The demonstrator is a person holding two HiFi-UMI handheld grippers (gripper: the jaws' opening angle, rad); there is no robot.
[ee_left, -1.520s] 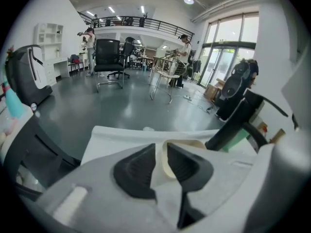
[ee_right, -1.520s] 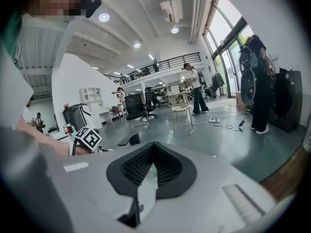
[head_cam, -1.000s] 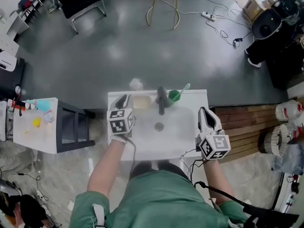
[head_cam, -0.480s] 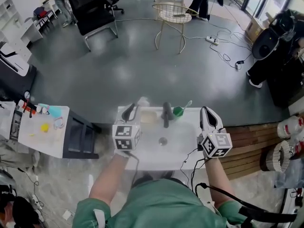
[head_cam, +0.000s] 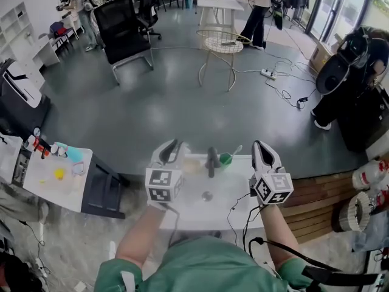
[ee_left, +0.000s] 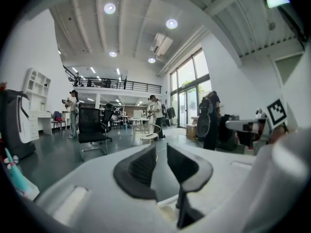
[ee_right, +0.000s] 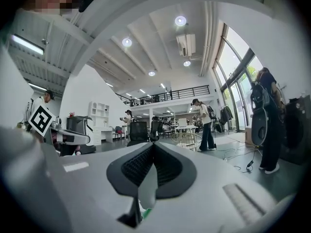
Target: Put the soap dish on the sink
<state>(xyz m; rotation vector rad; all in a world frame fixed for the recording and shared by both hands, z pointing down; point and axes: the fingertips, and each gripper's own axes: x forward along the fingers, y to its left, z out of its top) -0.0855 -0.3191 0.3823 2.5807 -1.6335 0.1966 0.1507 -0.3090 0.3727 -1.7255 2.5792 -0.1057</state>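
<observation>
Soap dish [head_cam: 192, 165] was noted on sink [head_cam: 196, 207] rear ledge, long axis too blurred to read; left gripper [head_cam: 171, 145] was held slightly parted, empty, and right gripper [head_cam: 261, 145] pressed closed, empty.

A: Head view?
B: High, on the person's head, steeply down onto the sink [head_cam: 194, 208]; wide floor beyond.
A: Left gripper view?
B: Rides the left tongs [ee_left: 160, 161], close behind the jaws, facing level across the hall.
A: Right gripper view?
B: Same set-up on the right tongs [ee_right: 151, 164], roughly parallel heading.
A: Overlap?
B: All three catch the black chair [head_cam: 124, 29] and the round wire table [head_cam: 222, 41].
</observation>
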